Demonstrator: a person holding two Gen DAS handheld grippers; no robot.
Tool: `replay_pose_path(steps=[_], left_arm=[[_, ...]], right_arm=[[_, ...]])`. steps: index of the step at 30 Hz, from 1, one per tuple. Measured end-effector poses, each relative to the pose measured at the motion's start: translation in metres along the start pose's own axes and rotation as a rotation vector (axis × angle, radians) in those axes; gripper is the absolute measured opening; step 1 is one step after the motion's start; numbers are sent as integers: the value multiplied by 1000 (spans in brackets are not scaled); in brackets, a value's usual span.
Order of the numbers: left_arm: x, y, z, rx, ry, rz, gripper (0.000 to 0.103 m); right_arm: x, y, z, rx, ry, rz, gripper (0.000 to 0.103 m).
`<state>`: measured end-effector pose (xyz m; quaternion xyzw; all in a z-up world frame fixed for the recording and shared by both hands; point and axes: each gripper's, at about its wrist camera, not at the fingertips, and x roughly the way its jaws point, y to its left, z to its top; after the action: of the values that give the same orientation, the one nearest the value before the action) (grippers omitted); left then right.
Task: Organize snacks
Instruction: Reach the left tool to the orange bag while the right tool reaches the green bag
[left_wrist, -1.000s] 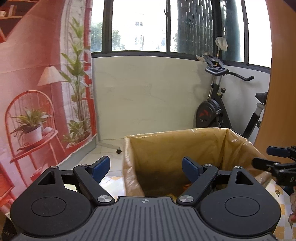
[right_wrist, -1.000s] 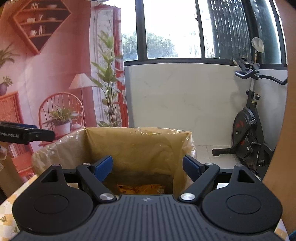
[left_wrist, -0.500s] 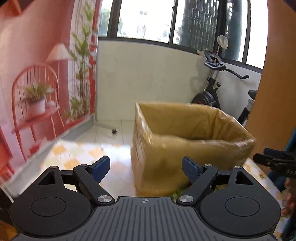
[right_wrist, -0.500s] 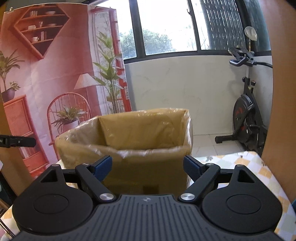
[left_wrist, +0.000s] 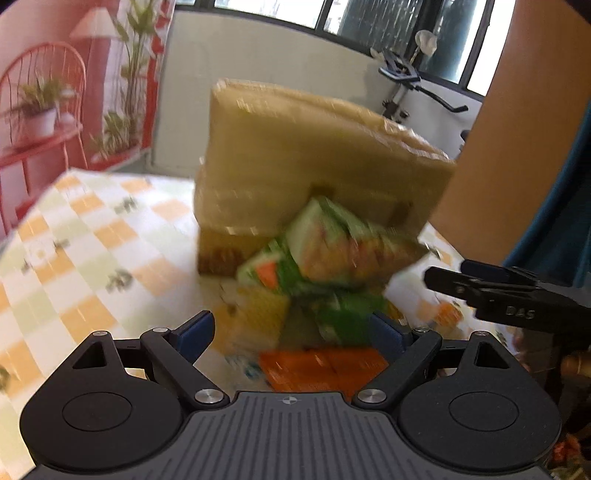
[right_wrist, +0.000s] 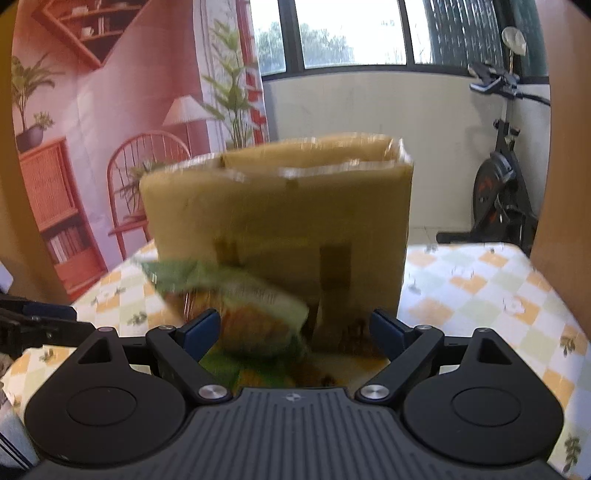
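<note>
Snack packets (left_wrist: 317, 266) green and orange, blurred.

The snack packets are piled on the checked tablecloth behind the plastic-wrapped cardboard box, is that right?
Not quite. The snack packets lie on the checked tablecloth, but in front of the plastic-wrapped cardboard box, on the camera's side, leaning against its near wall. The left wrist view shows it, though blurred.

Glossy plastic film wraps the cardboard box (right_wrist: 277, 206); snack bags (left_wrist: 325, 251) look shiny.
</note>
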<state>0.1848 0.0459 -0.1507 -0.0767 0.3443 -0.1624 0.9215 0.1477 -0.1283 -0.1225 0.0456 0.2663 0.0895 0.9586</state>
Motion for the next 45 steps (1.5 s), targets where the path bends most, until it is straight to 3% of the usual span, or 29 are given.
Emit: replay_pose_path(steps=[7, 21, 35, 40, 45], left_arm=[[10, -23, -21, 50, 64, -4, 92], [21, -50, -43, 121, 149, 10, 92], [44, -41, -46, 11, 202, 30, 97], [46, -33, -46, -41, 196, 4, 96], [41, -24, -45, -90, 162, -50, 89]], right_arm=[[0, 3, -22, -4, 59, -25, 90], [3, -9, -31, 48, 92, 3, 90], [8, -16, -39, 69, 106, 23, 90], [12, -16, -41, 68, 114, 36, 90], [14, -15, -42, 64, 114, 50, 90]])
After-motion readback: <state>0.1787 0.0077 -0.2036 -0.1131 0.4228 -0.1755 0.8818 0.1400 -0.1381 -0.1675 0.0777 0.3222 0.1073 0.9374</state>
